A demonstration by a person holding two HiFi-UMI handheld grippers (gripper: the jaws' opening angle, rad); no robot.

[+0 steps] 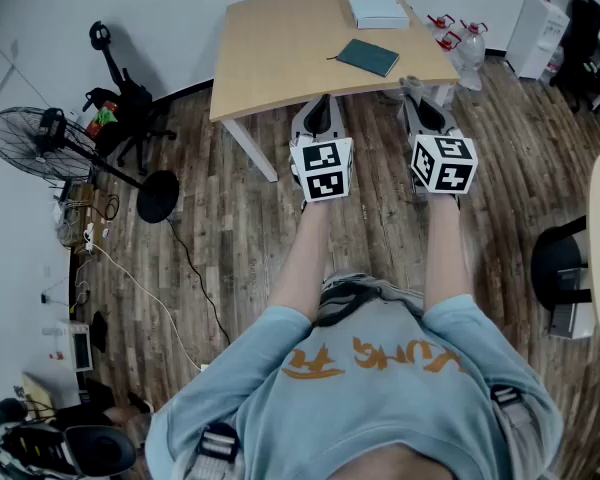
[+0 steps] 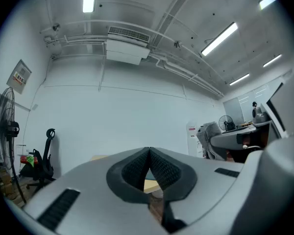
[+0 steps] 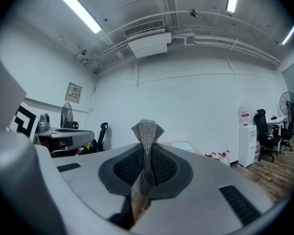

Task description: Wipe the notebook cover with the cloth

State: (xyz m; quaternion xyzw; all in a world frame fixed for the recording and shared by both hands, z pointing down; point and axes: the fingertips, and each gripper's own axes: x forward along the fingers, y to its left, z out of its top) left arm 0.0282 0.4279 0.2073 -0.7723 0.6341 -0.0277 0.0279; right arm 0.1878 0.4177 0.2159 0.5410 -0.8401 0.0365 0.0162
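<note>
A dark green notebook (image 1: 368, 57) lies on the wooden table (image 1: 280, 58) ahead of me, near its front right edge. Both grippers hang in the air short of the table's front edge. My right gripper (image 1: 416, 96) is shut on a grey waffle-weave cloth (image 3: 147, 131), which sticks up past the jaw tips of the gripper (image 3: 147, 151). My left gripper (image 1: 318, 116) is shut with nothing between its jaws, the tips of the gripper (image 2: 149, 153) meeting. Neither gripper view shows the notebook clearly.
A pale flat stack (image 1: 376, 8) lies at the table's far side. Bottles (image 1: 460, 33) and a white dispenser (image 1: 535, 28) stand right of the table. At the left are a floor fan (image 1: 40, 143) and cables; at the right, a black chair (image 1: 565, 268).
</note>
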